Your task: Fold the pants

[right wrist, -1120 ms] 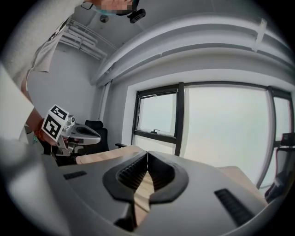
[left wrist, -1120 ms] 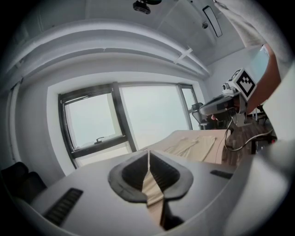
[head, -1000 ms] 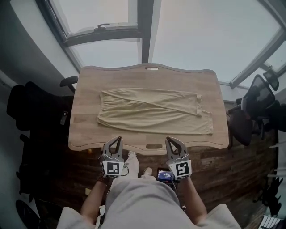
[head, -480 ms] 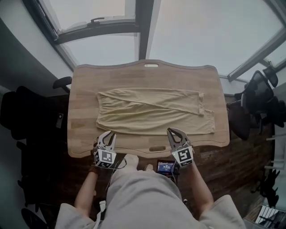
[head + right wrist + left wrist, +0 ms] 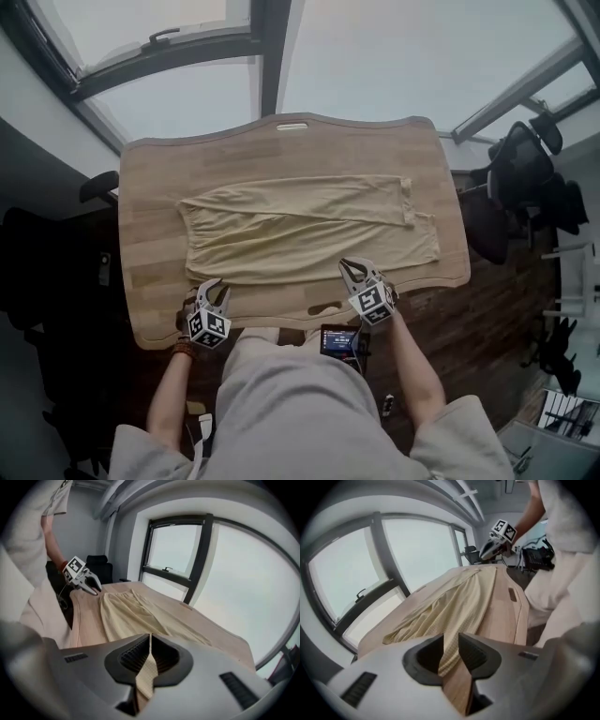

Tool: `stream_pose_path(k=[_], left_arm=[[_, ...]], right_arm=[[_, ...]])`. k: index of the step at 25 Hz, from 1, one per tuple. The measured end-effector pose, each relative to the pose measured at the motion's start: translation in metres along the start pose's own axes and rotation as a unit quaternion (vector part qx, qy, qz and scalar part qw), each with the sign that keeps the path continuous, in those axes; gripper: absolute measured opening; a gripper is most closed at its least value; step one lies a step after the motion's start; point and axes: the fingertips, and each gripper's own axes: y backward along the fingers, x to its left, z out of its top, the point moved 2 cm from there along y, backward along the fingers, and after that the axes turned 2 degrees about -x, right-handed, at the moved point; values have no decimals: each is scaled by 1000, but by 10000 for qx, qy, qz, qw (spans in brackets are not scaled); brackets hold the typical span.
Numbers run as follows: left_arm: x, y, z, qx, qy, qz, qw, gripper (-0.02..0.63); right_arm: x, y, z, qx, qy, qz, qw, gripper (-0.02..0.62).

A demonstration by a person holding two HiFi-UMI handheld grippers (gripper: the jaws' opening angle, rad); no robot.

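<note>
Pale yellow pants (image 5: 300,234) lie flat lengthwise on the wooden table (image 5: 150,187), waist at the left and cuffs at the right. My left gripper (image 5: 212,286) is over the near left part of the table, just short of the waist corner. Its jaws are opening and nothing is pressed between them; in the left gripper view the pants (image 5: 459,597) show through the gap of the left gripper (image 5: 451,637). My right gripper (image 5: 351,267) hangs over the pants' near hem, shut and empty. In the right gripper view the right gripper (image 5: 150,635) points along the pants (image 5: 136,616).
Black office chairs stand left (image 5: 37,253) and right (image 5: 525,178) of the table. Windows run behind the far edge. A small screen device (image 5: 339,339) sits at the person's waist. A handle slot (image 5: 323,307) is cut near the table's front edge.
Both grippers have come down and forward from below the table's front edge to over its near side. The left jaws have parted; the right stay shut.
</note>
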Motion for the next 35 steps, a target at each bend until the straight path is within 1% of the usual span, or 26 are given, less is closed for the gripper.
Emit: stream_pose_path(k=[2, 3, 6, 9, 11, 13, 15, 16, 19, 23, 25, 27, 30, 31, 33, 35], left_arm=[[-6, -6, -12, 184, -211, -185, 9994, 103], [-6, -8, -18, 269, -242, -255, 9990, 103], [-2, -14, -33, 473, -249, -403, 9978, 110], [0, -18, -47, 673, -321, -482, 9960, 117], [0, -23, -56, 841, -254, -503, 9949, 120], [0, -26, -64, 1030, -2, -575, 9930, 123], [2, -30, -69, 1166, 281, -636, 9907, 132], [3, -32, -71, 1223, 335, -647, 9898, 133], [2, -35, -75, 1352, 239, -692, 9881, 136], [2, -44, -75, 1482, 74, -757, 9860, 143], [3, -49, -75, 1524, 145, -794, 9850, 143], [5, -52, -76, 1534, 312, -813, 9843, 143], [5, -54, -77, 1538, 454, -824, 9836, 140], [5, -53, -78, 1549, 484, -806, 9834, 132], [5, -51, -80, 1584, 505, -743, 9833, 46], [6, -49, -79, 1573, 478, -749, 9836, 28]], right_arm=[[9, -6, -18, 312, 314, 300, 9986, 9], [13, -9, -27, 443, 438, 481, 9969, 11], [24, -17, -52, 813, 719, 1005, 9890, 83], [30, -24, -77, 1074, 885, 1268, 9821, 83], [33, -28, -91, 1177, 891, 1392, 9792, 83], [36, -32, -104, 1306, 945, 1484, 9757, 83], [37, -37, -117, 1471, 1014, 1525, 9720, 84], [38, -38, -123, 1552, 1046, 1539, 9702, 84], [39, -41, -139, 1740, 1145, 1566, 9654, 84], [33, -43, -149, 1915, 1177, 1402, 9643, 83], [30, -46, -152, 2022, 1234, 1327, 9624, 76], [29, -49, -153, 2094, 1250, 1285, 9612, 64], [30, -51, -152, 2142, 1127, 1239, 9623, 50], [30, -50, -152, 2156, 1078, 1224, 9628, 38], [31, -49, -152, 2172, 997, 1226, 9632, 23], [31, -47, -151, 2165, 941, 1276, 9633, 15]])
